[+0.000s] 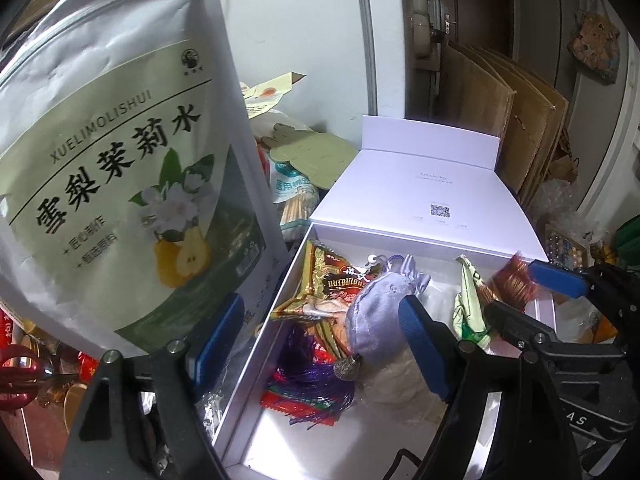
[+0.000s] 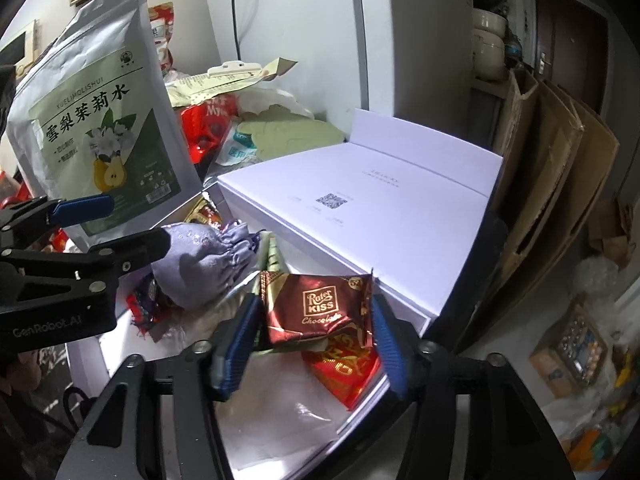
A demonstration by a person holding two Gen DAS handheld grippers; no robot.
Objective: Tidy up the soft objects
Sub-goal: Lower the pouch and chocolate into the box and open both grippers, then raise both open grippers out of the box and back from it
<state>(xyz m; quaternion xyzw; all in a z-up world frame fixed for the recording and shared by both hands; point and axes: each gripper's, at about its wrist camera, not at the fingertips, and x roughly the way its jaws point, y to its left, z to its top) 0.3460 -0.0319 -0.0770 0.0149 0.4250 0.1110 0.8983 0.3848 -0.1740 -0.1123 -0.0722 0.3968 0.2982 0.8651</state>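
Observation:
A white box lies open with its lid tipped back. Inside are a lilac drawstring pouch, a gold and red snack packet, purple tassels and a green wrapper. My left gripper is open over the box's left wall, beside a large silver pear-tea bag. My right gripper is shut on a brown Roter Kiss chocolate packet above the box's right end. The pouch and the left gripper also show in the right wrist view.
Flattened cardboard leans against the wall behind the box. Cluttered packets and a cotton swab pack lie left of the lid. Red scissors lie at far left. A red packet lies in the box under the chocolate.

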